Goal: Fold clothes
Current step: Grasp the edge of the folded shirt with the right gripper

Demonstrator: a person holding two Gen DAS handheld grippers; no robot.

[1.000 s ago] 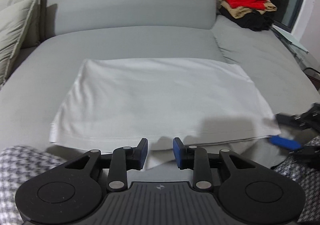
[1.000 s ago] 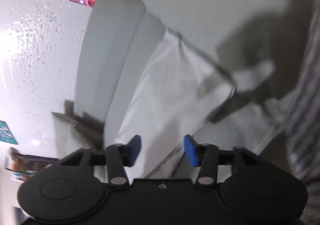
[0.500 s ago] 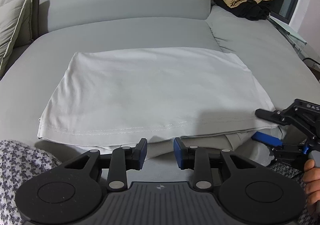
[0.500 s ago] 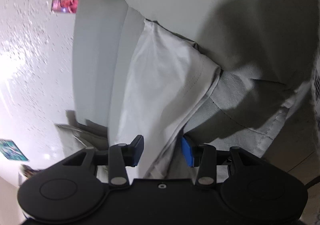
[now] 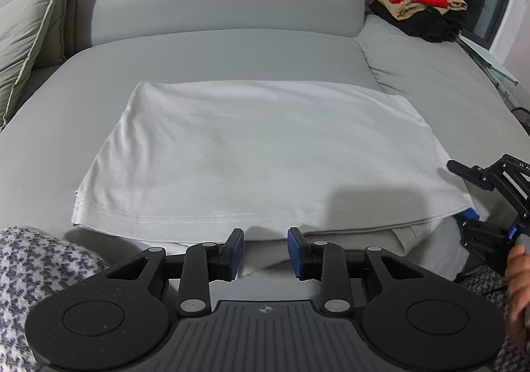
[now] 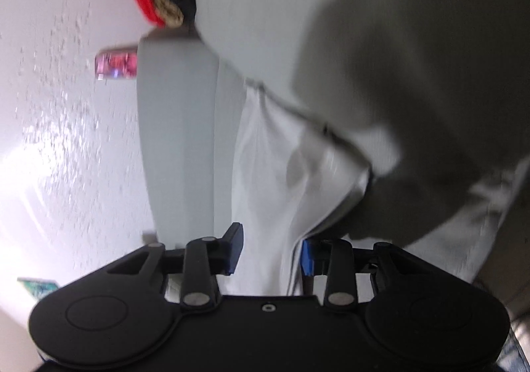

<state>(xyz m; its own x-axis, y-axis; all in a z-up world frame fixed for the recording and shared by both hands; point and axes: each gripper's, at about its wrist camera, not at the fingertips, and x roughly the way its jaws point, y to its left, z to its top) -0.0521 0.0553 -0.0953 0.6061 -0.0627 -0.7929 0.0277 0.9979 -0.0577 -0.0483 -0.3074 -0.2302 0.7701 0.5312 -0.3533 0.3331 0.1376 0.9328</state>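
Since 0.5 s ago the spread right gripper (image 6: 269, 251) has been slid around the limp, light white T-shirt (image 5: 265, 153) hem corner; left gripper (image 5: 264, 251), spread and empty, hovers at the hem's middle.

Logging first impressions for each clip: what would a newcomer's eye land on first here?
The white shirt, spread flat across the grey sofa, fills the middle of the left wrist view. Next is the pile of folded clothes, red on top, at the sofa's far right corner. The right claw stands open around the shirt's right edge, while the left claw is open just short of the near hem.
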